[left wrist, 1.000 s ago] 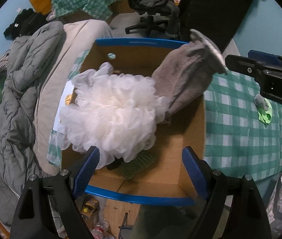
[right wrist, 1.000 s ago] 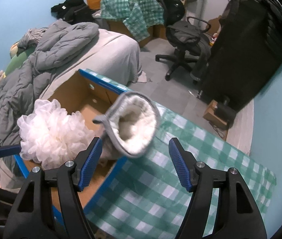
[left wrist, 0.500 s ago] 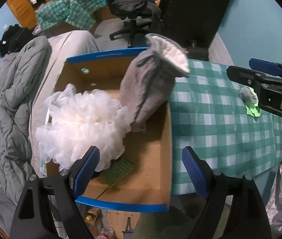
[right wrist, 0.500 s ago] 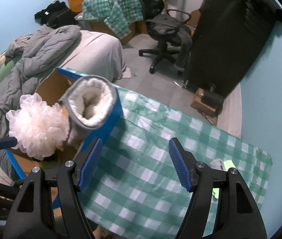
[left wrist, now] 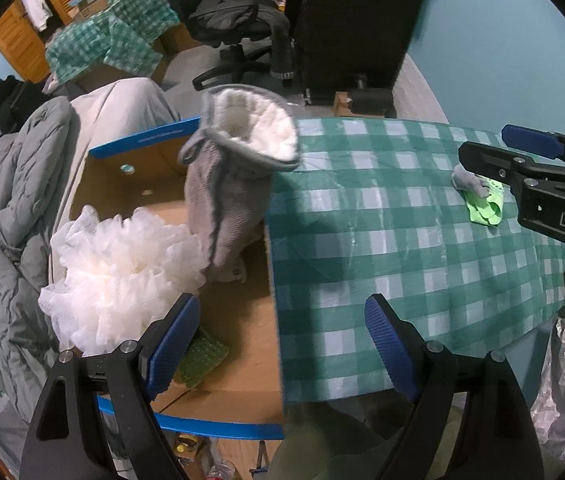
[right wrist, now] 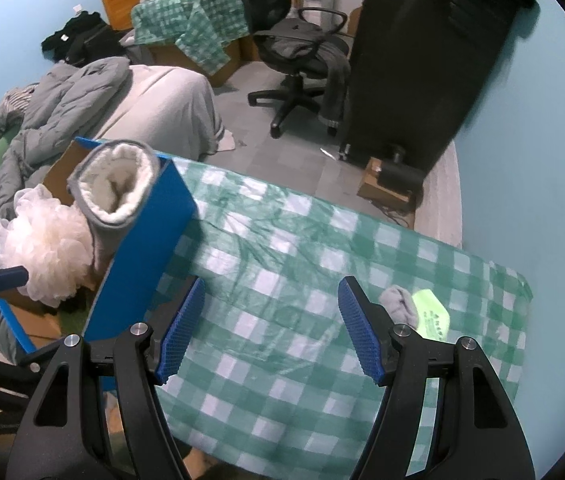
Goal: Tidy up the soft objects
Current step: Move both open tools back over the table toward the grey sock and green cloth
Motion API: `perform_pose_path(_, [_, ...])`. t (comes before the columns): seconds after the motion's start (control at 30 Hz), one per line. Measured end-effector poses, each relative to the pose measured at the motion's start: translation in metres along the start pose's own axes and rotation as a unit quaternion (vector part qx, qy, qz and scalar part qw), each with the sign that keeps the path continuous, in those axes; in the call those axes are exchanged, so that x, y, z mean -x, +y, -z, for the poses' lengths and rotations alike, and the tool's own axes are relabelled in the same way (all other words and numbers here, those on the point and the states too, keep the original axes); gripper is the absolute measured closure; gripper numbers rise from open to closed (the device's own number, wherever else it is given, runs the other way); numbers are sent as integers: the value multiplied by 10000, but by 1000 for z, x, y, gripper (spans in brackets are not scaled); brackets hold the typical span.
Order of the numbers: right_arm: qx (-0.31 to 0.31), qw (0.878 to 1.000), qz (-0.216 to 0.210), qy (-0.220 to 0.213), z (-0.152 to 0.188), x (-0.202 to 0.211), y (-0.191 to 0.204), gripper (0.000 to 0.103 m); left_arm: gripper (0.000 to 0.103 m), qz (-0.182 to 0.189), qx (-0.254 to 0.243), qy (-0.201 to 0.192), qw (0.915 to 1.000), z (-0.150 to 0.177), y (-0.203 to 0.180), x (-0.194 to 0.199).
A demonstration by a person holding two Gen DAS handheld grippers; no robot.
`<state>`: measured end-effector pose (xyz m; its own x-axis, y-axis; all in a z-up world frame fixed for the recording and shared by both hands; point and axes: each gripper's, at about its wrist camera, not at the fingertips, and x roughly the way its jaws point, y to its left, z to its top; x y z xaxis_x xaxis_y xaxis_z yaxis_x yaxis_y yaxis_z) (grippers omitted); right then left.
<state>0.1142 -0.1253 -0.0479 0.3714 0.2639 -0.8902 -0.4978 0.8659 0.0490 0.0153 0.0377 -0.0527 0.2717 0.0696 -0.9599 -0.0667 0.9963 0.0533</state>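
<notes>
A cardboard box point(left wrist: 238, 376) with blue edges point(right wrist: 138, 248) stands beside the green checked table point(left wrist: 382, 240). In it are a white mesh pouf point(left wrist: 122, 272) point(right wrist: 42, 244), a grey fleece-lined slipper boot point(left wrist: 234, 176) point(right wrist: 114, 192) standing upright against the box wall, and a green scrub pad point(left wrist: 198, 360). A grey sock with a neon green one point(left wrist: 482, 196) point(right wrist: 414, 308) lies on the table's far right. My left gripper point(left wrist: 278, 340) is open and empty over the box's table-side wall. My right gripper point(right wrist: 270, 328) is open and empty over the table, left of the socks.
A bed with a grey duvet point(left wrist: 14, 208) lies left of the box. An office chair point(right wrist: 298, 52) and a tall black cabinet point(right wrist: 426, 52) stand on the floor beyond the table. A plastic bag point(left wrist: 558, 376) hangs by the table's right end.
Both grippers have swung right, from over the box toward the table. The socks have come into the right wrist view. The boot and pouf stay in the box.
</notes>
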Motion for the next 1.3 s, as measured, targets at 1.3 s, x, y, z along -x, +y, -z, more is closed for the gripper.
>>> perform_pose_path(1.3, [-1458, 9843, 560, 818, 85, -46, -218, 34, 17, 608, -1134, 393, 9909, -88, -170, -90])
